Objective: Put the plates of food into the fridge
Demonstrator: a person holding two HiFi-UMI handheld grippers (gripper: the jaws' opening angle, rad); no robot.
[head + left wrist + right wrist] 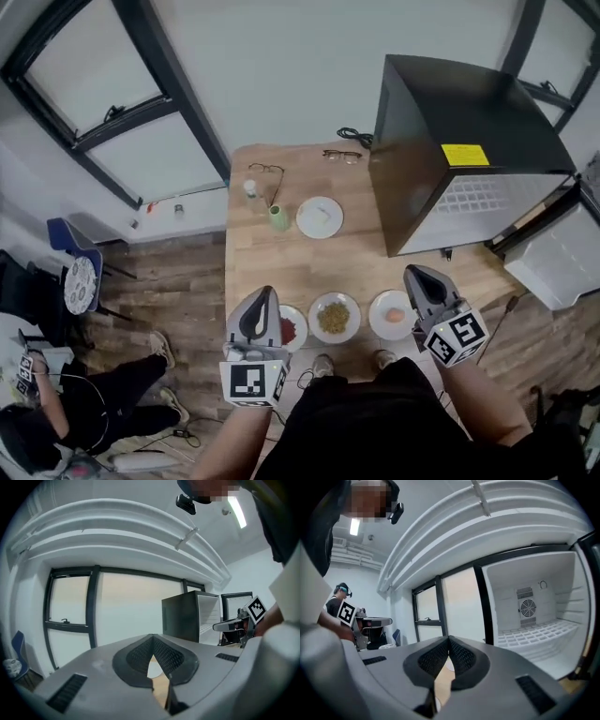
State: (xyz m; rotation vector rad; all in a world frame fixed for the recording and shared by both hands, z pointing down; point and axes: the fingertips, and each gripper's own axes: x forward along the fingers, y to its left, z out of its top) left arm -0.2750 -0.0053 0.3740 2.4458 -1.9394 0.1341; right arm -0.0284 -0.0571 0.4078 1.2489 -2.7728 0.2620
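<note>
At the near edge of the wooden tabletop [272, 267], the left claw [263, 300] has its jaws together with nothing between them, and in the head view it covers the left part of a plate of red food [293, 330]. The right claw [415, 277] is likewise closed and empty, just beside the right rim of a plate with a pale brown, egg-like lump [392, 314]. Between these two stands a plate of yellow-green food [335, 318]. The three plates form a row along the near edge, close together but apart, and all are still on the tabletop, outside the fridge. Farther in, near the middle, lies an empty white plate [320, 217], with a green cup [278, 217] just to its left and a small bottle [251, 191] beyond the cup. A pair of glasses [267, 172] lies behind them, and a second pair [341, 156] lies near the far edge, with a black cable [354, 138] beyond it. The black fridge [441, 103] takes up the far right corner of the tabletop, its door [558, 255] swung open to the right. The right gripper view looks into its white interior, where a wire shelf [534, 632] and a small round fan [528, 607] on the back wall show. Dark-framed windows [103, 112] line the wall behind.
</note>
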